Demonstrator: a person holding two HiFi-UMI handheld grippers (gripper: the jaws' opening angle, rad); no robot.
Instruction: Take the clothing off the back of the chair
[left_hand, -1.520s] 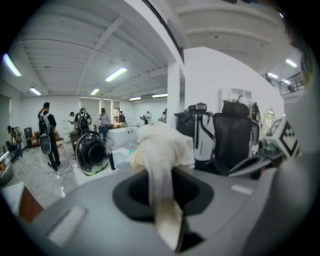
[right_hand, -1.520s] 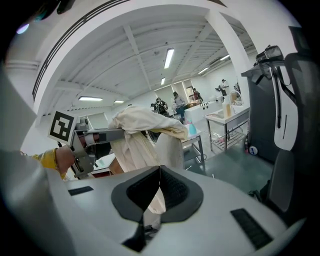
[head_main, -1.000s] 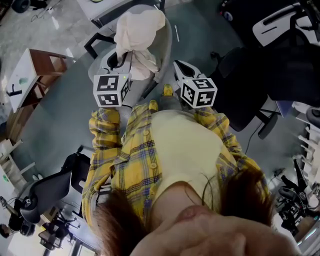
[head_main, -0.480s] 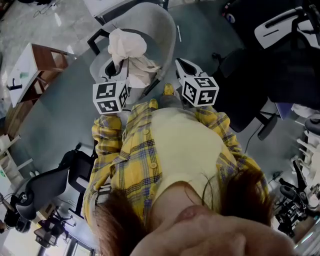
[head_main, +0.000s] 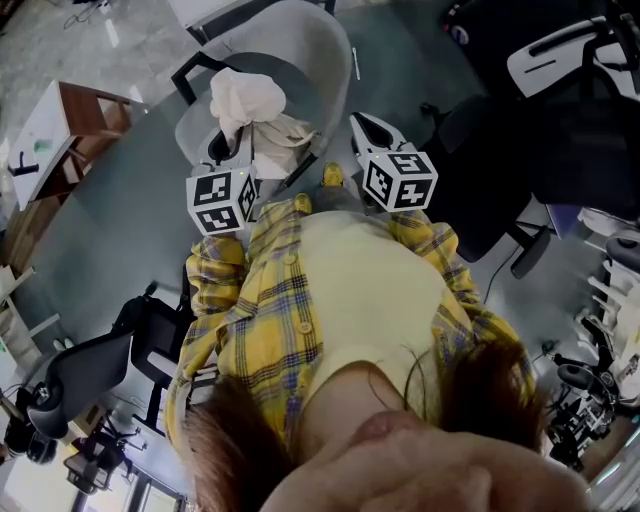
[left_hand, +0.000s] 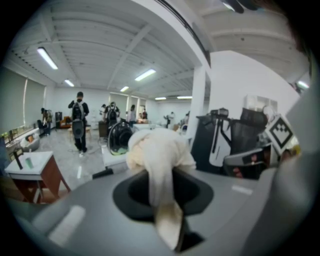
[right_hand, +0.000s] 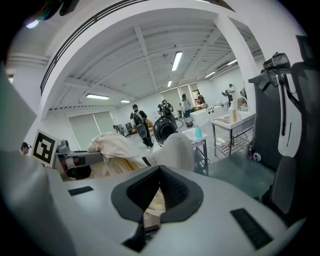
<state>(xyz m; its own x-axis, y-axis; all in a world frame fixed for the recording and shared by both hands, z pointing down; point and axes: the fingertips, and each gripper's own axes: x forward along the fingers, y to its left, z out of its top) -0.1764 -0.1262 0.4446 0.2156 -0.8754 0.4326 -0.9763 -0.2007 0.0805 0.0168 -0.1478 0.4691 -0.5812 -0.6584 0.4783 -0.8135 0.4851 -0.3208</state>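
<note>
A cream piece of clothing (head_main: 245, 100) hangs bunched over the seat of a light grey chair (head_main: 330, 60). My left gripper (head_main: 228, 145) is shut on it. In the left gripper view a strip of the clothing (left_hand: 157, 150) runs down between the jaws of the left gripper (left_hand: 167, 220). My right gripper (head_main: 362, 125) is beside the chair's right edge. Its jaws meet at the tips in the right gripper view (right_hand: 160, 170), with nothing visibly pinched. There the clothing (right_hand: 112, 145) lies to the left, and the chair back (right_hand: 175, 150) stands just beyond the tips.
A small white and wood table (head_main: 60, 130) stands at the left. Black office chairs are at the right (head_main: 480, 170) and lower left (head_main: 90, 370). Farther off are standing people (left_hand: 79, 120), a black fan (left_hand: 117, 137) and a metal table (right_hand: 232, 120).
The left gripper has drawn the clothing left and down in the head view, and the bundle sits lower over the seat. The right gripper has stayed put.
</note>
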